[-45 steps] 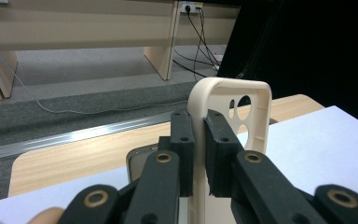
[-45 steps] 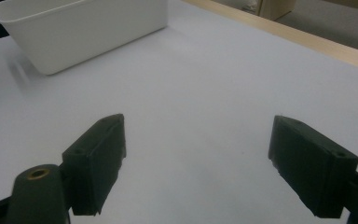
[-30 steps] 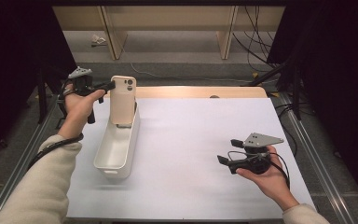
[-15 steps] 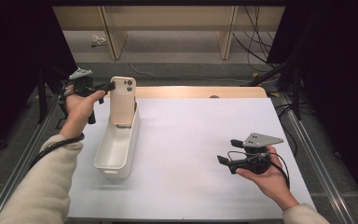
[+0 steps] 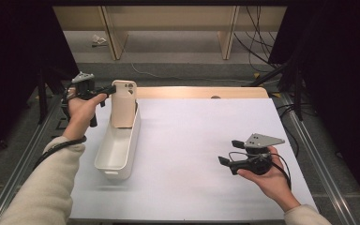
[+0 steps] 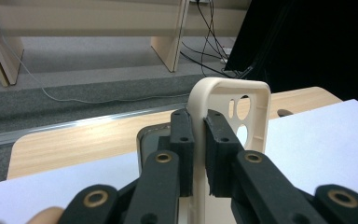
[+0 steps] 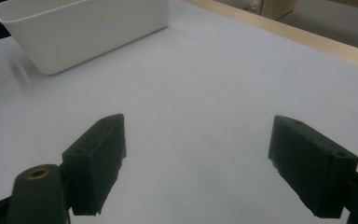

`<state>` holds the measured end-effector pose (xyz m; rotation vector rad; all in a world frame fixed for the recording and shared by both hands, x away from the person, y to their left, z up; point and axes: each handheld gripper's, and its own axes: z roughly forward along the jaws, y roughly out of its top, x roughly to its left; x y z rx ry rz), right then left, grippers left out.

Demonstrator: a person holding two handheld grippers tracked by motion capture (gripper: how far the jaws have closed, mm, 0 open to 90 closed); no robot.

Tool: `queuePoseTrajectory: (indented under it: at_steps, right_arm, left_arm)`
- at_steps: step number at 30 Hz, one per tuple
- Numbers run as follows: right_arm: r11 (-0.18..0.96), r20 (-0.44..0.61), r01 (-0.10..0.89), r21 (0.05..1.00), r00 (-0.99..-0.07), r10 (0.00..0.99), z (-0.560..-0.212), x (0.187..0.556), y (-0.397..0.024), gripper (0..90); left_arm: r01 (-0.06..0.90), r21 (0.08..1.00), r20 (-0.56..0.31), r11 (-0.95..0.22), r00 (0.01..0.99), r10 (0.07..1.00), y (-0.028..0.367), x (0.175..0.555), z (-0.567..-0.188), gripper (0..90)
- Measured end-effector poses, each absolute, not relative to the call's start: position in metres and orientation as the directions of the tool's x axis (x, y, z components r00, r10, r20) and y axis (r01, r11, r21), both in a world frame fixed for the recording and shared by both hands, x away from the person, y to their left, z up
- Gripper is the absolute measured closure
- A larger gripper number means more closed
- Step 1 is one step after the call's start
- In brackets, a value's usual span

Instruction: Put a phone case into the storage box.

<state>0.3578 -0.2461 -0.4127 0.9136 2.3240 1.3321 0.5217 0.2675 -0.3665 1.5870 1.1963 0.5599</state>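
A beige phone case (image 5: 123, 104) stands upright at the far end of a long white bin (image 5: 117, 149) on the left of the white table. My left gripper (image 5: 107, 89) is shut on the case's left edge near its top. Through the left gripper view, the two black pads (image 6: 182, 140) pinch the thin side wall of the phone case (image 6: 233, 105), whose camera holes show. My right gripper (image 5: 230, 152) rests low over the table at the right, held in a hand, its jaws open with nothing between them. The same open right gripper (image 7: 196, 168) faces bare table, with the white bin (image 7: 86, 28) farther off.
A white sheet (image 5: 201, 154) covers the table, with a strip of bare wood (image 5: 201, 92) along its far edge. Beyond it lie grey floor, wooden legs and cables. Metal rails run along both sides of the table.
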Motion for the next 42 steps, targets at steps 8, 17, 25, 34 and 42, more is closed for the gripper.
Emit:
queuePoseTrajectory:
  at_steps: [8,17,25,34,42]
  right_arm:
    - [0.362,0.046,0.373,0.854,-0.749,0.661,-0.413,0.358,-0.246,19.9]
    - [0.363,0.048,0.374,0.853,-0.750,0.660,-0.413,0.358,-0.246,20.0]
    - [0.363,0.048,0.373,0.854,-0.750,0.660,-0.413,0.358,-0.246,20.0]
    - [0.364,0.052,0.378,0.852,-0.750,0.659,-0.413,0.358,-0.246,20.0]
    - [0.365,0.051,0.377,0.851,-0.751,0.658,-0.414,0.358,-0.246,19.9]
  left_arm:
    - [0.433,0.901,-0.206,0.023,0.381,0.901,0.269,0.524,-0.376,82.5]
    - [0.443,0.896,-0.211,0.024,0.378,0.902,0.270,0.525,-0.384,82.4]
    - [0.445,0.895,-0.210,0.022,0.378,0.902,0.268,0.526,-0.388,82.2]
    - [0.454,0.891,-0.205,0.018,0.366,0.908,0.269,0.528,-0.395,81.8]
    - [0.457,0.889,-0.161,-0.017,0.348,0.924,0.269,0.528,-0.397,78.3]
